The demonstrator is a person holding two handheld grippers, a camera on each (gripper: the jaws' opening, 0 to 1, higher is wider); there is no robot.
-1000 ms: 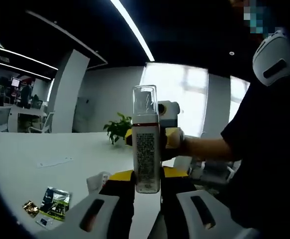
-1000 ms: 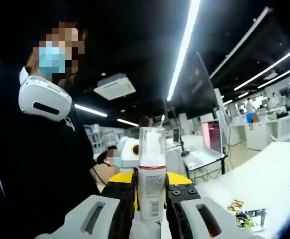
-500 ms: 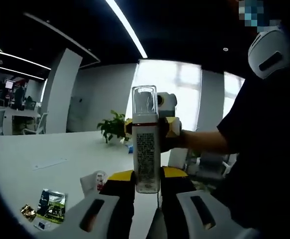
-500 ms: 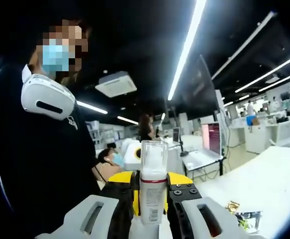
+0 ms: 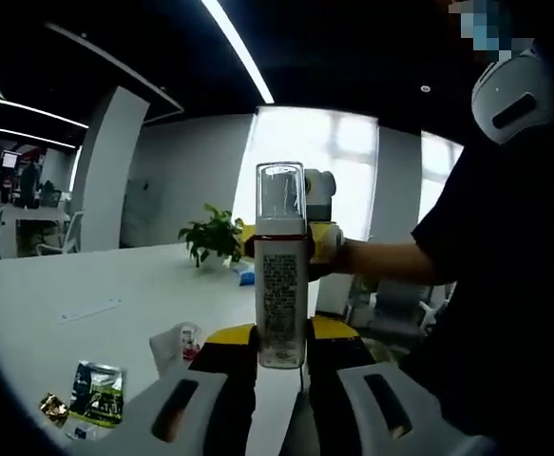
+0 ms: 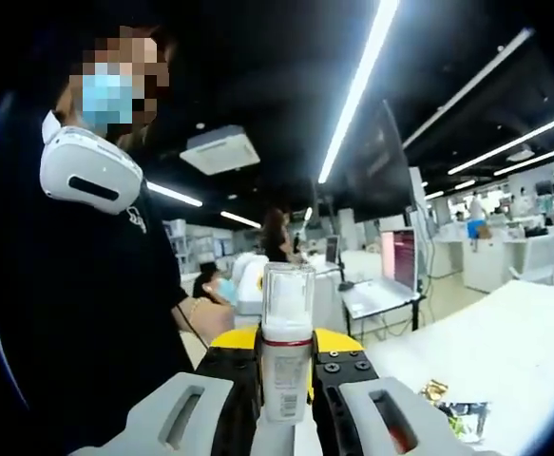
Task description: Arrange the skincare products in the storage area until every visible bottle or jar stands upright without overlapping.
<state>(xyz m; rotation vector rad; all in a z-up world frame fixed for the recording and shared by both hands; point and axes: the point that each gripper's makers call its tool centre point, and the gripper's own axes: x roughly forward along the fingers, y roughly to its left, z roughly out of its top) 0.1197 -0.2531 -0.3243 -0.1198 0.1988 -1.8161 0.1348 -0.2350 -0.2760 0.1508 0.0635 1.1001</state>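
A white spray bottle [image 5: 281, 285] with a clear cap and a red band is held up in the air, upright, above the white table [image 5: 86, 285]. My left gripper [image 5: 281, 347] is shut on its lower end. Behind the bottle in the left gripper view, my right gripper [image 5: 326, 242], yellow and black, closes on it from the far side, held by a person's hand. In the right gripper view the same bottle [image 6: 286, 356] stands between the jaws of my right gripper [image 6: 286, 351], with the left gripper behind it.
Foil sachets [image 5: 94, 389] and a small white packet [image 5: 177, 344] lie on the table at lower left; the sachets [image 6: 448, 416] also show at lower right. A potted plant [image 5: 212, 237] stands at the table's far end. The person's dark-clad body [image 5: 505, 285] is close by.
The bottle stays gripped by both grippers. In the right gripper view it sits slightly lower between the jaws than a second ago. Both views have shifted a little.
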